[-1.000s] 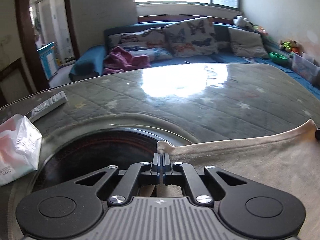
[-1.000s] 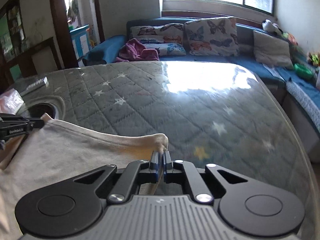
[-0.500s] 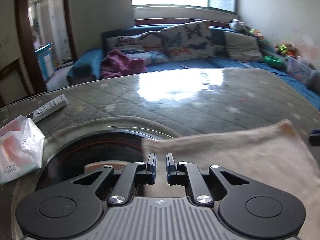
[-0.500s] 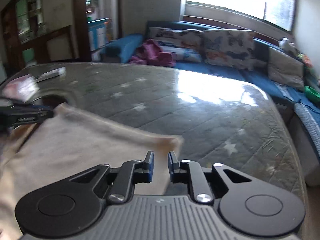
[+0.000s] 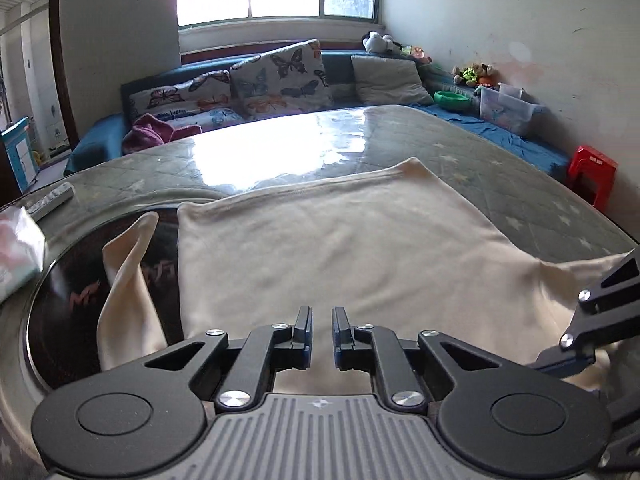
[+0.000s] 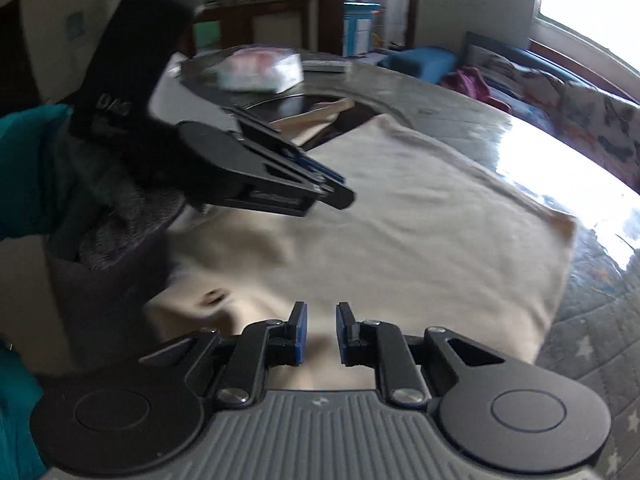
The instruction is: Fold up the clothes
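Note:
A cream garment [image 5: 340,248] lies folded flat on the quilted, glass-topped table [image 5: 520,184]. One sleeve [image 5: 124,280] sticks out to the left over the dark round inset. My left gripper [image 5: 321,332] hovers over the garment's near edge, its jaws a little apart with nothing between them. In the right wrist view the same cloth [image 6: 420,232] spreads ahead. My right gripper [image 6: 320,334] is also slightly open and empty above it. The left gripper [image 6: 336,190] shows there from the side, held by a gloved hand. One of the right gripper's fingers [image 5: 608,292] enters the left wrist view at the right edge.
A tissue packet [image 5: 16,256] and a remote [image 5: 52,198] lie at the table's left. The dark round inset [image 5: 56,320] sits under the sleeve. A blue sofa with butterfly cushions [image 5: 280,76] runs behind the table. A red stool [image 5: 592,172] stands at the right.
Both grippers let go of the garment's corners, their jaws parted slightly. They drew back toward the near side. The carried edge now lies flat on the table. The right view has swung left.

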A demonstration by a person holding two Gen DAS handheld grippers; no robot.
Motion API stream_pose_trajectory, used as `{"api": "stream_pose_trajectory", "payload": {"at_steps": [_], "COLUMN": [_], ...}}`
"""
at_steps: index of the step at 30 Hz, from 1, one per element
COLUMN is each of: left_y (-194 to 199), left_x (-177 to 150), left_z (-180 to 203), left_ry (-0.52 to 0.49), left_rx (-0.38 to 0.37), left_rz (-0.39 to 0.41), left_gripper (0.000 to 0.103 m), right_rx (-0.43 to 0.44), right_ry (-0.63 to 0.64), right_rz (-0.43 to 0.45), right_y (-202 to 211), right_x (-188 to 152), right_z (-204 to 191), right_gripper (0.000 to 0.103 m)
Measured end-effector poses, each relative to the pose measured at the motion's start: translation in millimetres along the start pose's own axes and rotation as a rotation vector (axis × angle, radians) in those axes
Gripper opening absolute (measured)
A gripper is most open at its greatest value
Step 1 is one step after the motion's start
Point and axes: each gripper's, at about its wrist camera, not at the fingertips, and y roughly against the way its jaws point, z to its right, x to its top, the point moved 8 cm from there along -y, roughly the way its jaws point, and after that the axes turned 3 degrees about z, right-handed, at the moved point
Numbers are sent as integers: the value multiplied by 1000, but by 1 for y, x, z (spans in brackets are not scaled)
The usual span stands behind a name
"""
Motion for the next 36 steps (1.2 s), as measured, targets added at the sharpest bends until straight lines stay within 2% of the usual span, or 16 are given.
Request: {"api": "stream_pose_trajectory", "payload": {"at_steps": [3, 6, 8, 11, 14, 17, 23, 26, 30, 36], "left_y": [7, 8, 11, 16, 22, 25, 29, 30, 30, 31], "left_x": [-11, -19, -21, -19, -13, -10, -14, -19, -26, -31], "left_z": [4, 9, 11, 11, 15, 34, 81, 103, 124, 135], "left_ry": [-1, -39, -74, -61, -41, -55, -83, -108, -131, -151], "left_rx": [1, 25, 48, 44, 29, -23, -146, -196, -246, -271], "left_rz": [10, 13, 29, 34, 55, 69, 70, 64, 50, 38], "left_gripper": [13, 19, 26, 27, 27, 27, 27, 27, 27, 27], "right_rx": [-10, -50, -49, -51, -149, -296, -579, -656, -695, -665], "right_ry": [33, 67, 15, -98, -206, -325, -517, -591, -662, -746], "right_rz": [9, 29, 53, 83, 94, 77, 30, 18, 11, 15], "right_y": [3, 6, 16, 37, 64, 87, 131, 151, 164, 163], "right_x": [-8, -14, -15, -18, -34, -60, -124, -150, -174, -191], "right_z": [-19, -29, -29, -17, 15, 55, 126, 147, 158, 161], "right_gripper": [15, 19, 21, 25, 27, 32, 35, 38, 39, 39]}}
